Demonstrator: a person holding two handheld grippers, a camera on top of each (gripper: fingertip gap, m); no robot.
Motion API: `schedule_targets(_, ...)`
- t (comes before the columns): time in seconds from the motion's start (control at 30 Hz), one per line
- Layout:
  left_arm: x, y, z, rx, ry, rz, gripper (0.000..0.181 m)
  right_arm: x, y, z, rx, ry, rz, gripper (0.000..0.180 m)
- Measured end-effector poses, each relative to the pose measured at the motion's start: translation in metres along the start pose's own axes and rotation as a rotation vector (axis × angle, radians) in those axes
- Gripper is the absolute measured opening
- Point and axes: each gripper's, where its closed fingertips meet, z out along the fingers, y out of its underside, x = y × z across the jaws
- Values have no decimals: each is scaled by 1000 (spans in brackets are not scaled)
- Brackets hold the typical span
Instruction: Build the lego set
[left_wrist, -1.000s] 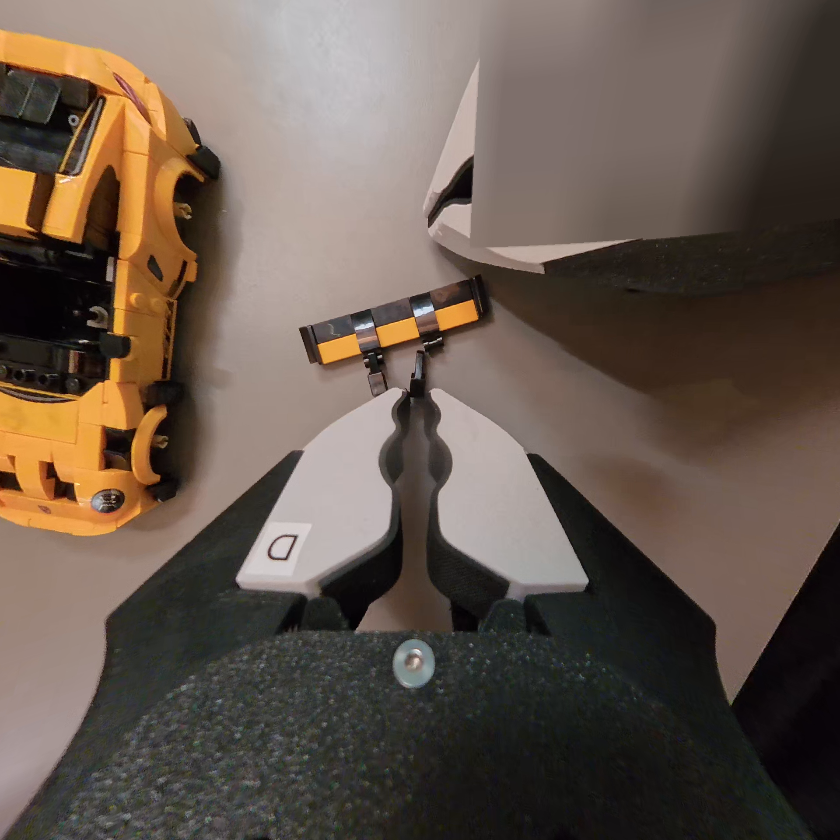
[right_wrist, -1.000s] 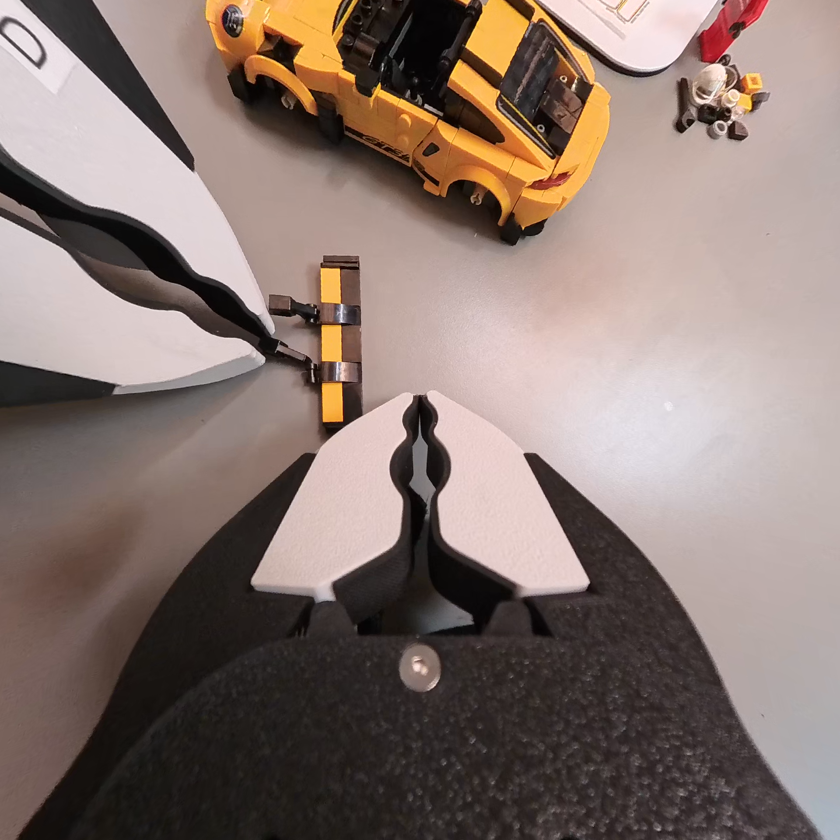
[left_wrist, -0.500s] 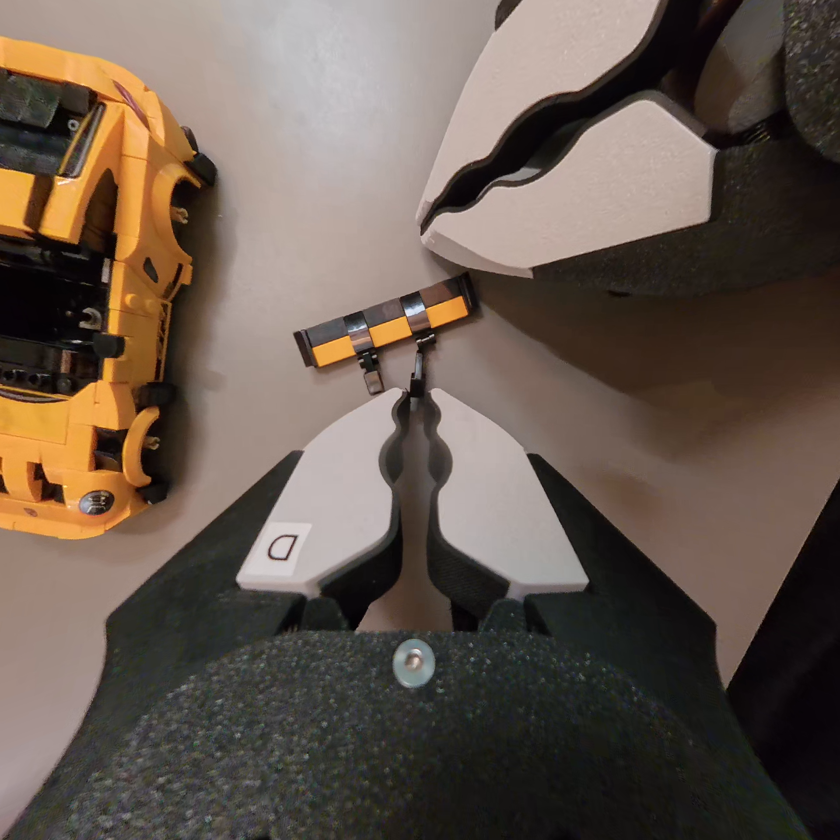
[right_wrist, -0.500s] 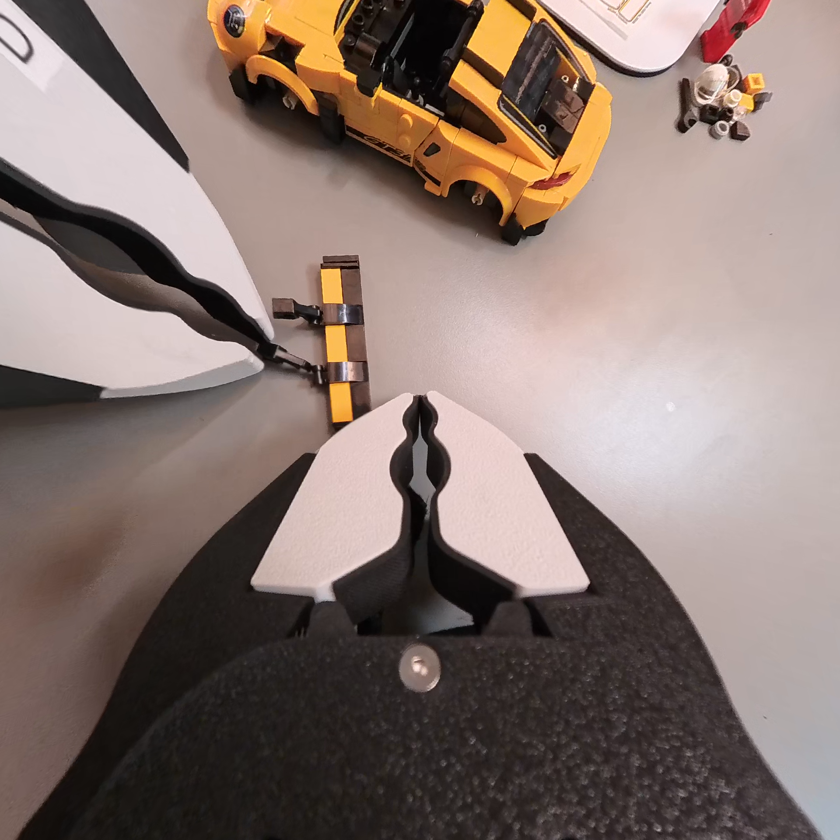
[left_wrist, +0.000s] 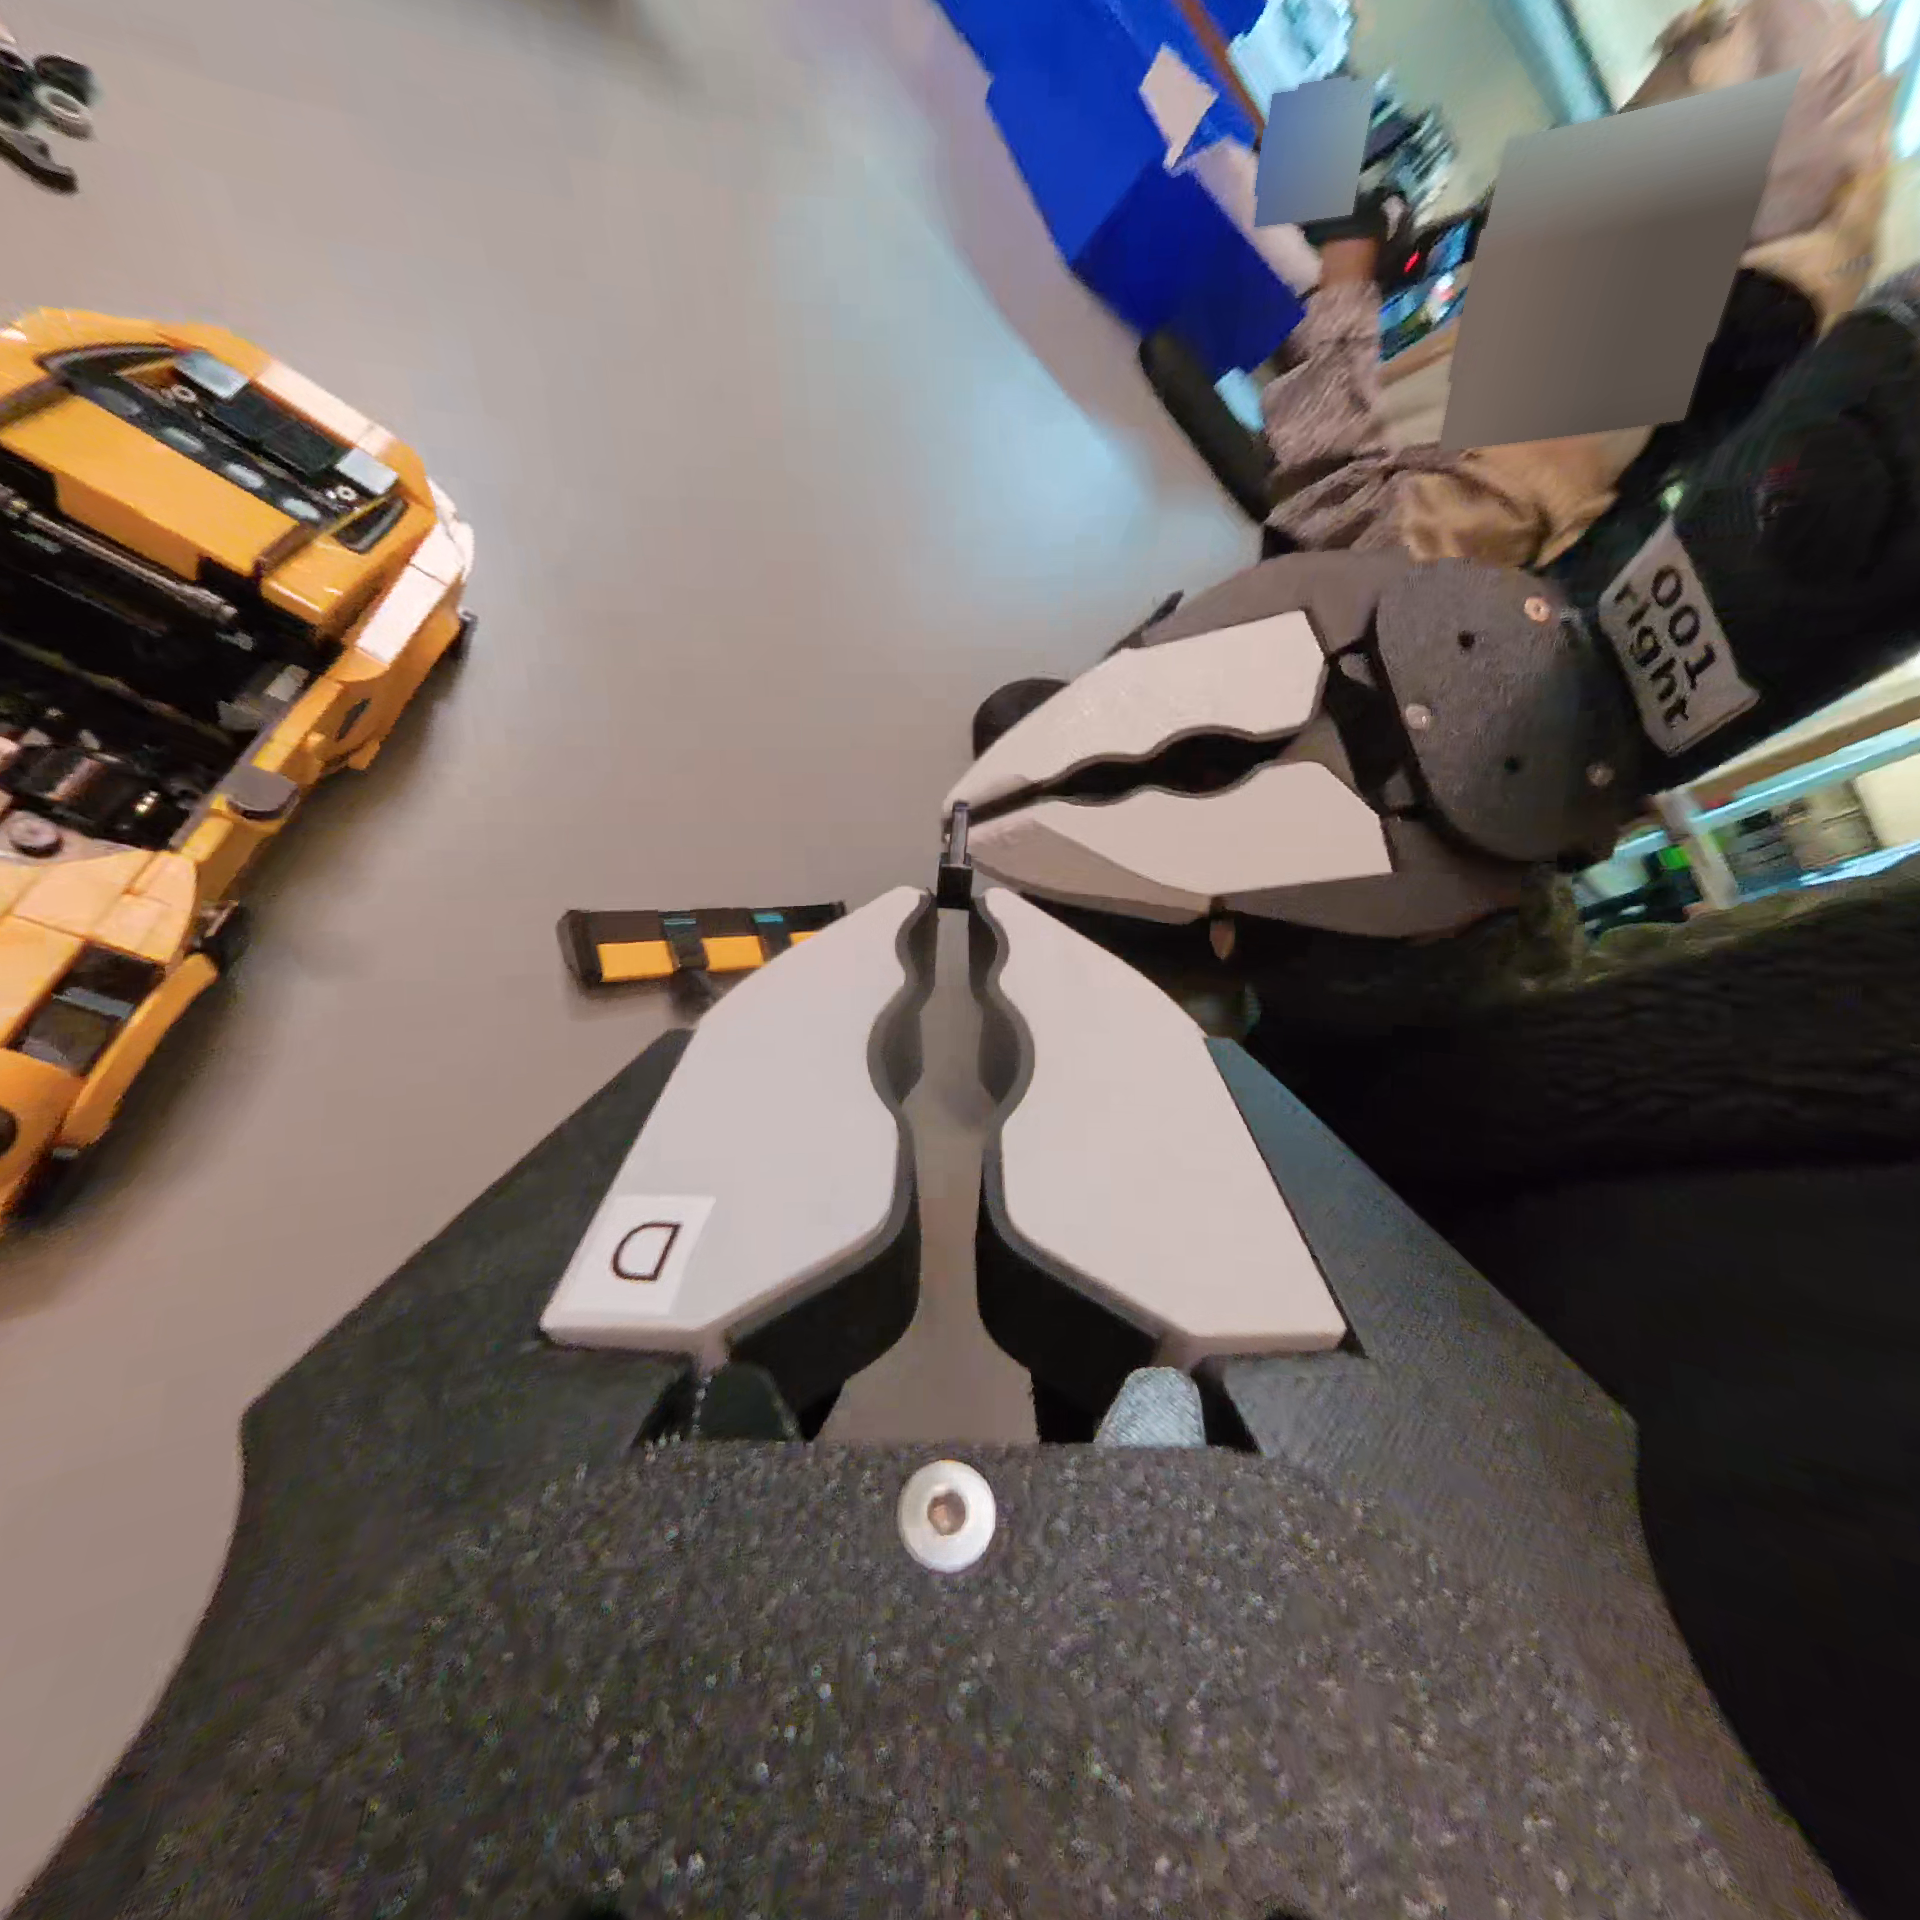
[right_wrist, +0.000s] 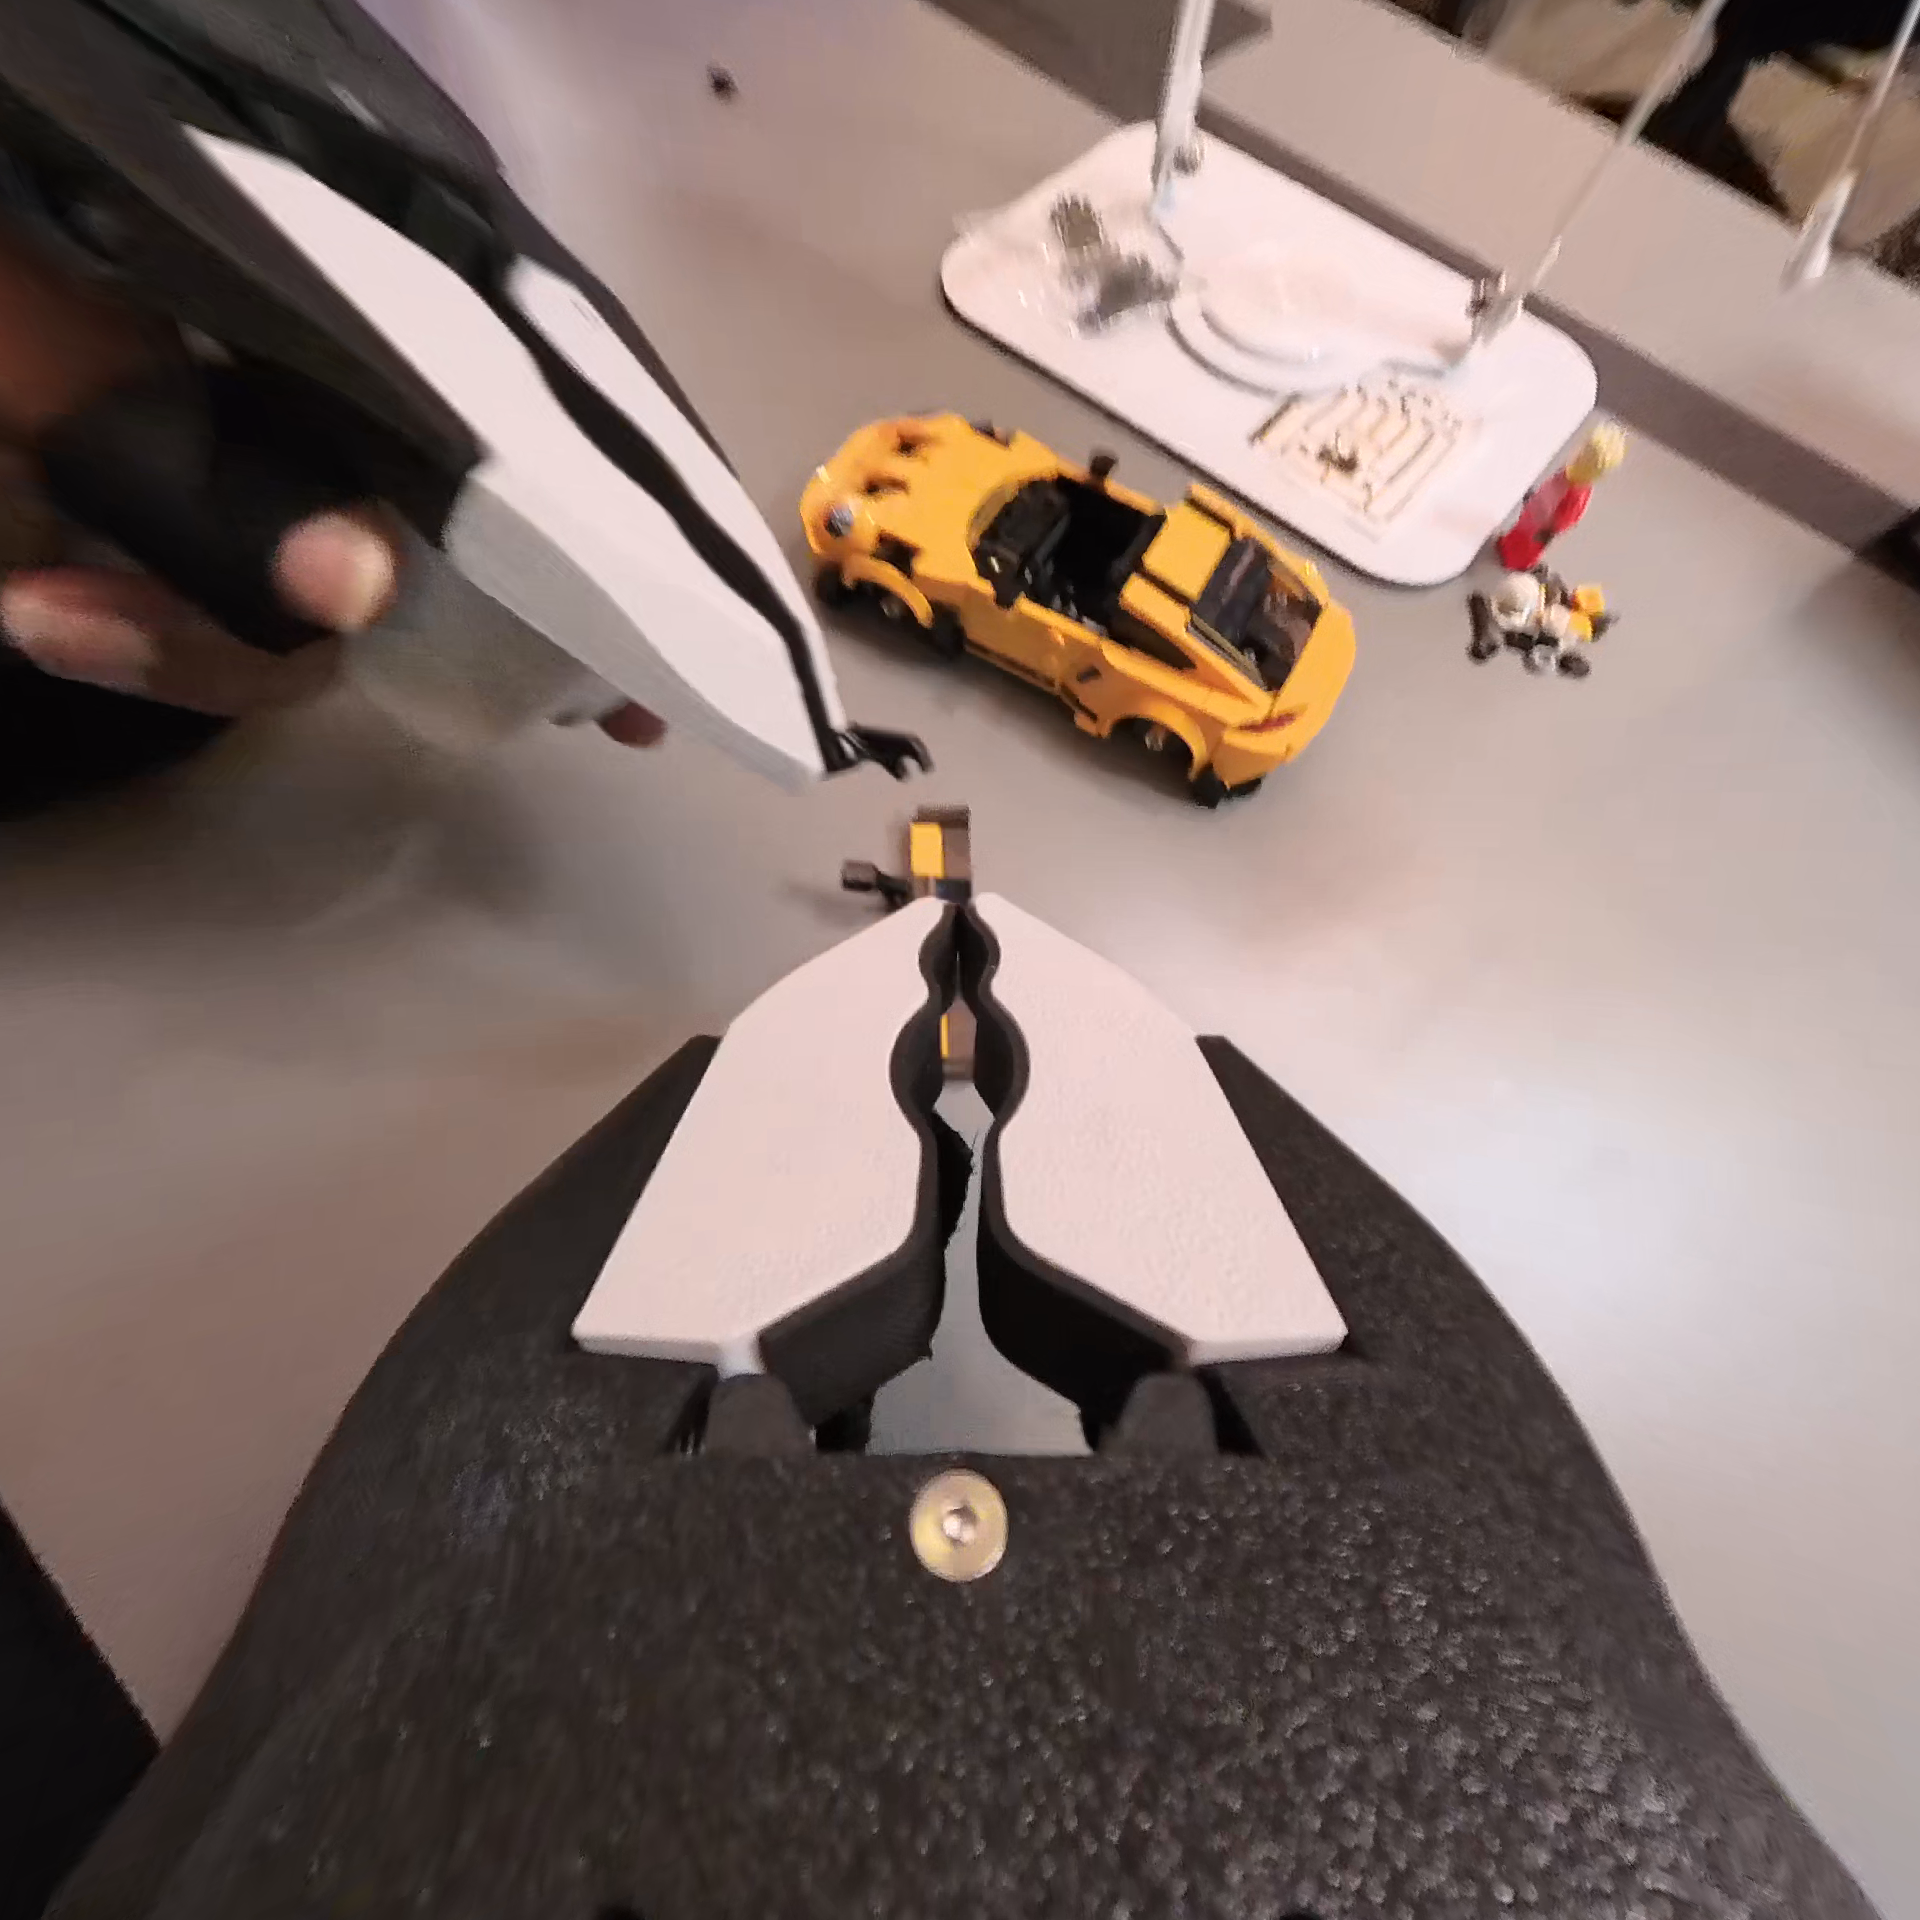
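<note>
A plain grey table (right_wrist: 1455, 1039) sits in a busy room, with blue boxes (left_wrist: 1122, 156) and a seated person beyond its far edge. The left gripper (left_wrist: 951, 899) is raised and tilted, its jaws closed on a small black clip piece (left_wrist: 954, 852) that sticks up from the tips. A second earlier that clip was joined to the yellow and black spoiler (left_wrist: 665, 940); now it is lifted free of it. The right gripper (right_wrist: 954, 902) points down over the spoiler, tips together; through the gap the spoiler shows beneath, so I cannot tell whether it is held. The spoiler lies flat on the table, as before. The yellow lego car (right_wrist: 1081, 592) stands farther off, near a white base plate (right_wrist: 1507, 416), a red minifigure (right_wrist: 1553, 504) and loose small pieces (right_wrist: 1538, 618).
</note>
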Motion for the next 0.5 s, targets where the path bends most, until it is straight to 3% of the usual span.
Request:
schedule_targets(0.13, 7, -7, -3, 61, 97, -82, 6, -10, -26, -9, 138, -45, 8, 0)
schedule_targets(0.3, 16, -12, -5, 117, 215, -177, 6, -10, -32, -11, 173, -46, 12, 0)
schedule_targets(0.4, 8, -7, -5, 88, 159, -148, 6, -2, -20, -6, 93, -30, -13, 0)
schedule_targets(0.5, -13, 11, -2, -30, -14, -41, 6, 14, 19, 8, -136, -34, -94, 3)
